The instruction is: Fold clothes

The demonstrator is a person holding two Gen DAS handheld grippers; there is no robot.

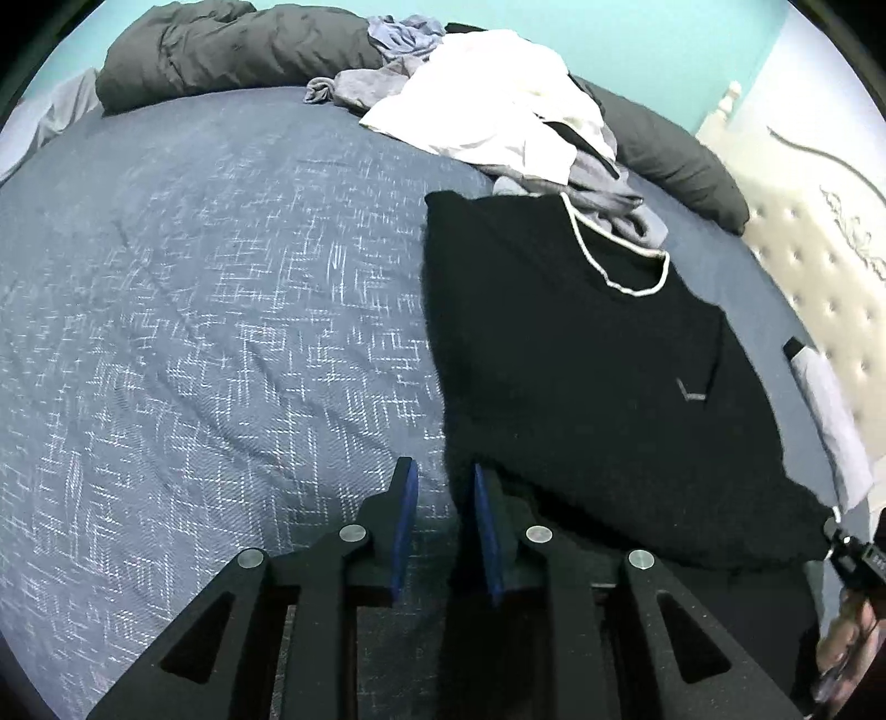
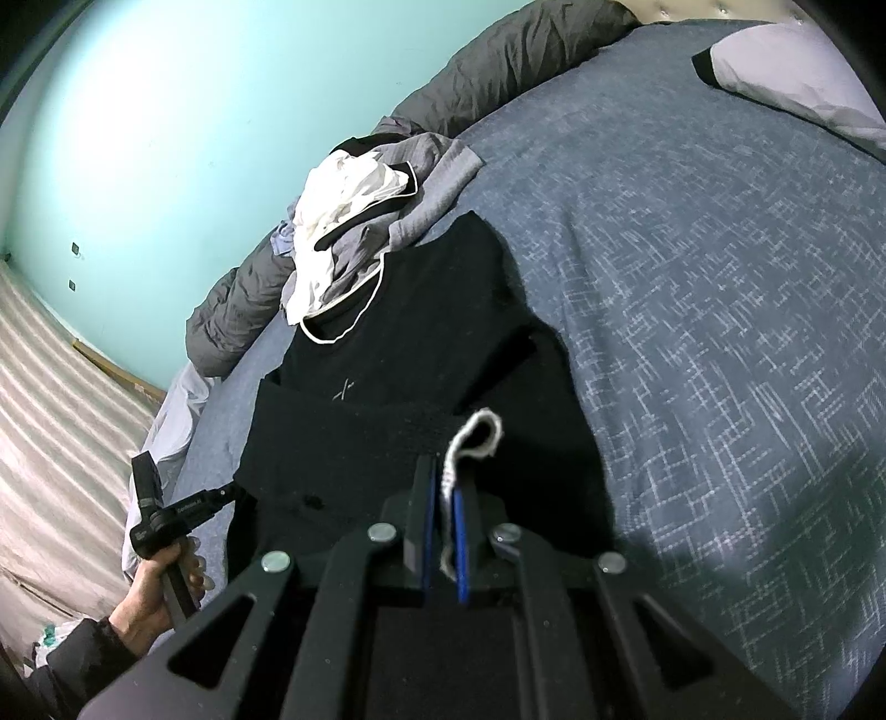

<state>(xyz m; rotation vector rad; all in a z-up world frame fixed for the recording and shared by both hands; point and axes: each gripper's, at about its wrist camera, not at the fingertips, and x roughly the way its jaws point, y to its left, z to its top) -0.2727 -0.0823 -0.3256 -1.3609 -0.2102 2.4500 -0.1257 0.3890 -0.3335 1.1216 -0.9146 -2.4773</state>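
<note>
A black shirt (image 1: 581, 360) with a white-trimmed neckline lies on the blue patterned bedspread (image 1: 194, 304), one side folded over its front. In the left wrist view my left gripper (image 1: 443, 482) stands open at the shirt's near left edge; the dark cloth reaches into the gap beside the right pad, unpressed. My right gripper (image 2: 443, 471) is shut on a white-trimmed edge (image 2: 476, 432) of the black shirt (image 2: 415, 343), and the trim loops up out of the pads. A hand (image 2: 160, 587) holds the left gripper at the shirt's left side.
A pile of white and grey clothes (image 1: 498, 111) lies just beyond the shirt's collar. A dark grey duvet (image 1: 221, 50) and a dark pillow (image 1: 681, 160) line the far edge. The tufted headboard (image 1: 819, 249) and a light folded garment (image 1: 830, 410) are on the right.
</note>
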